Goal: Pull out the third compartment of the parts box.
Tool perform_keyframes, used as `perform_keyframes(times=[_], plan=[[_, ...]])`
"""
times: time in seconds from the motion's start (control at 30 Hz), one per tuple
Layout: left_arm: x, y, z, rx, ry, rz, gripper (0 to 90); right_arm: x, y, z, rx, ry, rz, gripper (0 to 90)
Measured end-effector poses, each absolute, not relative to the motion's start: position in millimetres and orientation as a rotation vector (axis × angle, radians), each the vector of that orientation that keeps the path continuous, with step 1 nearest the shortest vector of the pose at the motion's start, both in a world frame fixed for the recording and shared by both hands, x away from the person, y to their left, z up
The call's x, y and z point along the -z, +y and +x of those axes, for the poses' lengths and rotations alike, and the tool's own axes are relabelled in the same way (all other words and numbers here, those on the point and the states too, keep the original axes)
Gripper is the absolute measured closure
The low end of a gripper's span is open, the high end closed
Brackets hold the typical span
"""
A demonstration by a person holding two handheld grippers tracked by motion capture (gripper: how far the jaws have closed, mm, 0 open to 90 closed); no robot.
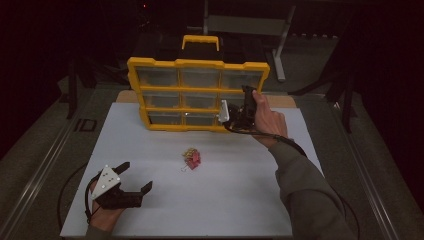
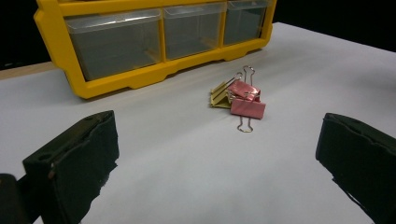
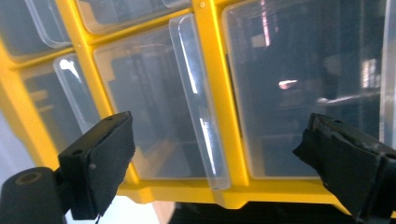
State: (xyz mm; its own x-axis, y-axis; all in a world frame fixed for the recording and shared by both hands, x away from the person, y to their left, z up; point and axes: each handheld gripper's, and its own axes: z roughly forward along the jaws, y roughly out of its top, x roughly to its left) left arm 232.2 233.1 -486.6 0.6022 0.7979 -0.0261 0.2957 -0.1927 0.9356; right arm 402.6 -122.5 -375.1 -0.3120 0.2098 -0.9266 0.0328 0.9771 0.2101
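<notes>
A yellow organiser point(image 1: 200, 63) with clear plastic drawers stands upright at the back of the white mat point(image 1: 240, 200). A small pile of binder clips point(image 1: 191, 158), pink and yellow, lies mid-mat in front of it. My left gripper point(image 1: 136, 177) rests near the mat's front left corner, open and empty, its jaws pointing toward the clips point(image 2: 242, 99). My right gripper point(image 1: 235, 107) is held up against the organiser's lower right drawers, open, with nothing between its jaws. In the right gripper view point(image 3: 224, 158), a clear drawer point(image 3: 154, 112) and the yellow frame point(image 3: 219, 93) are very close ahead.
The organiser point(image 2: 121, 79) has a black case with a yellow handle point(image 1: 200, 41) behind it. A metal table leg point(image 1: 281, 45) stands at the back right. Bare mat lies between the clips and both hands. The surroundings are dark.
</notes>
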Motion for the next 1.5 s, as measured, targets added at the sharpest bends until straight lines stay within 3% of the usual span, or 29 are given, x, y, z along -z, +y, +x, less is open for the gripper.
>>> perform_keyframes(times=[0.47,1.5], plan=[[487,233,232,-0.586,0.897,1.762,0.0,383,-121,401,-0.081,1.775,0.069,9.3],[487,233,232,-0.583,0.898,1.767,0.0,342,-125,415,-0.079,1.581,0.093,9.5]])
